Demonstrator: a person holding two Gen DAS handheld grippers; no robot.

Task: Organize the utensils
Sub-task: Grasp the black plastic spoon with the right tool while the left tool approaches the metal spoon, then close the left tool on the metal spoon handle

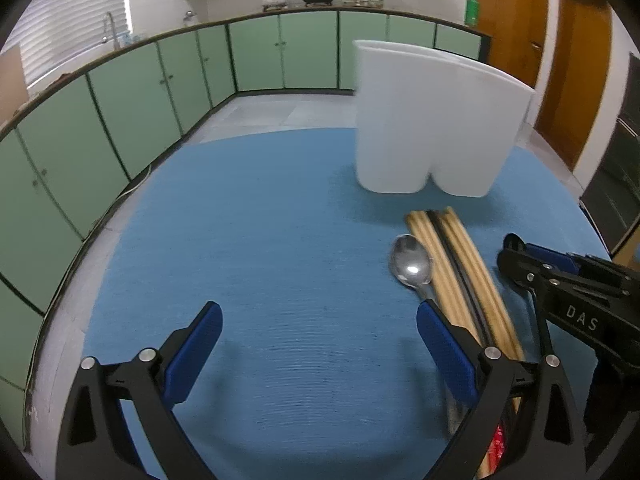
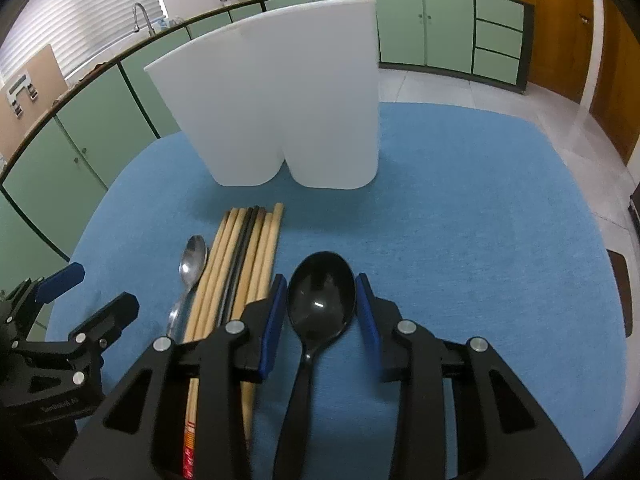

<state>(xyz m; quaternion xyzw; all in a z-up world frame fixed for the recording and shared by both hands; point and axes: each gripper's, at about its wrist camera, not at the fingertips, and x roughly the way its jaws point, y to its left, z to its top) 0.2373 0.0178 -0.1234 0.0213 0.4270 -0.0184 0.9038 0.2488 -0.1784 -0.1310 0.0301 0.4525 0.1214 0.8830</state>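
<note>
A white two-compartment utensil holder [image 2: 288,96] stands upright at the back of the blue mat [image 2: 480,240]; it also shows in the left wrist view [image 1: 432,120]. In front of it lie a bundle of wooden and black chopsticks [image 2: 240,264], a metal spoon [image 2: 192,260] to their left, and a black plastic spoon [image 2: 322,300] to their right. My right gripper [image 2: 322,286] is part open, with its fingers on either side of the black spoon's bowl, not gripping it. My left gripper [image 1: 320,316] is wide open and empty over bare mat, left of the metal spoon [image 1: 412,264] and chopsticks [image 1: 460,272].
The mat [image 1: 260,220] covers a round table. The right gripper's body [image 1: 572,292] shows at the right of the left wrist view; the left gripper [image 2: 60,320] shows at lower left of the right wrist view. Green kitchen cabinets [image 1: 160,92] ring the room.
</note>
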